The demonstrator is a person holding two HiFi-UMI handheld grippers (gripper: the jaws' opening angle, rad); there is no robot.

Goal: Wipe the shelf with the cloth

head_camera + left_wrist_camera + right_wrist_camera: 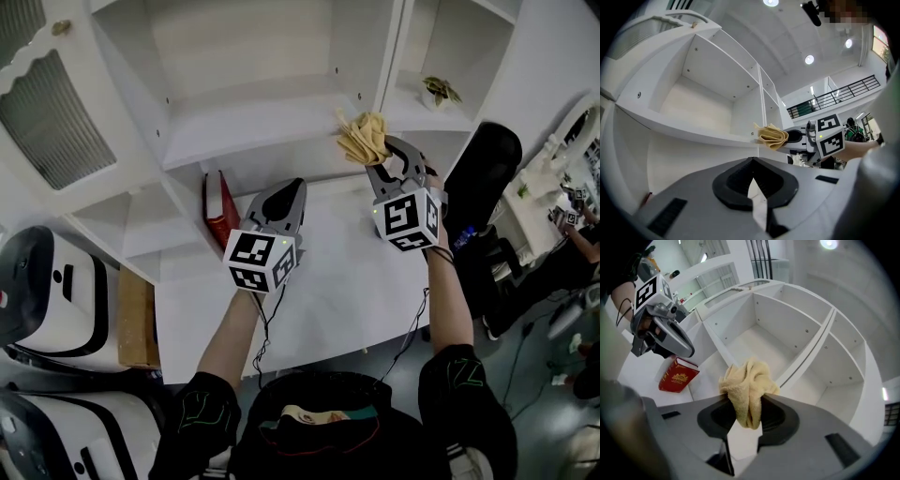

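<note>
At the white shelving unit above the desk [337, 272], the right gripper [382, 161] is up high, jaws clamped on a bunched yellow cloth [363, 137]. The right gripper view shows it plainly: the towelling is pinched in the middle, a tuft hanging below the jaws and the bulk bulging out ahead of them. The cloth sits right at the front edge of the shelf [253, 131], close to the upright divider between the wide compartment and the narrower one on the right. From the left gripper's camera it looks level with the lip of that board, though whether it actually touches the wood I can't tell.

The left gripper [286, 192] hangs lower and to the left, over the desk, jaws drawn together with nothing between them; its own view shows the two tips meeting in a closed seam. Just beside it, a red book [220, 208] with a gold emblem on its cover leans in the corner under the shelf. On the right-hand compartment's board rests a small plant ornament [439, 89], well apart from the cloth. The wide compartment itself is bare white.
</note>
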